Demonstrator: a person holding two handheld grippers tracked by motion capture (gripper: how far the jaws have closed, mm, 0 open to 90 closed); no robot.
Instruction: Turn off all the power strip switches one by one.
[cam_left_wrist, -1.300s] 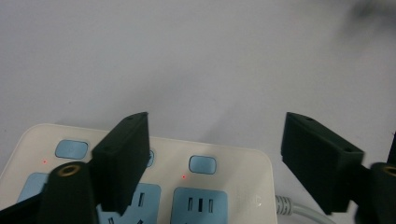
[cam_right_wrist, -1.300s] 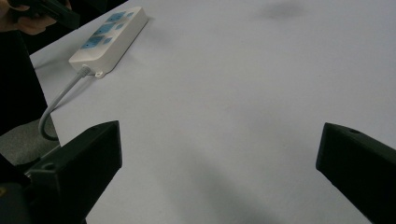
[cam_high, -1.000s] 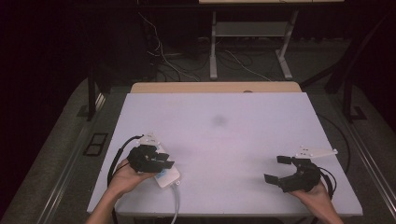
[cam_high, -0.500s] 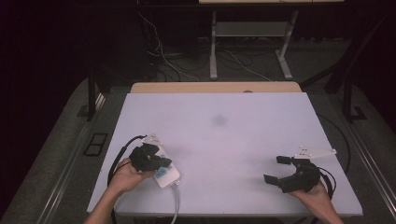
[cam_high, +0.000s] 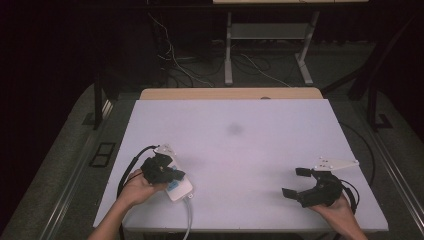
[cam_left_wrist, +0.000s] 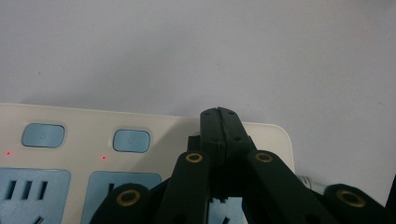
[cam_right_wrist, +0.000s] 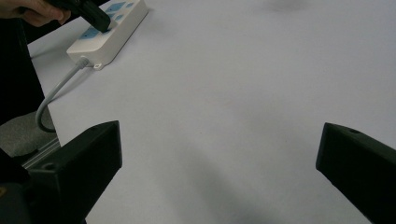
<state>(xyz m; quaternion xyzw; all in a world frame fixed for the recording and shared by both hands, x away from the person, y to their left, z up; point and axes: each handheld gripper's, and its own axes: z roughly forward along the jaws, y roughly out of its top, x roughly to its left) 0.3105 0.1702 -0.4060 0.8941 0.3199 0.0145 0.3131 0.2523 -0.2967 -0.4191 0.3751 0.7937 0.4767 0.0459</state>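
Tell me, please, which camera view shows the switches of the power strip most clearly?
The left gripper view: two blue switches sit close on the power strip, each beside a red light. In the right gripper view the strip is far off, partly hidden by the left gripper. In the high view it is too small to tell.

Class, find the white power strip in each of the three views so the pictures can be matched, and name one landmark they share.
High view: power strip at lower left, under the left gripper.
Left gripper view: lower left, beneath the shut jaws.
Right gripper view: top left.
Shared landmark: its blue sockets.
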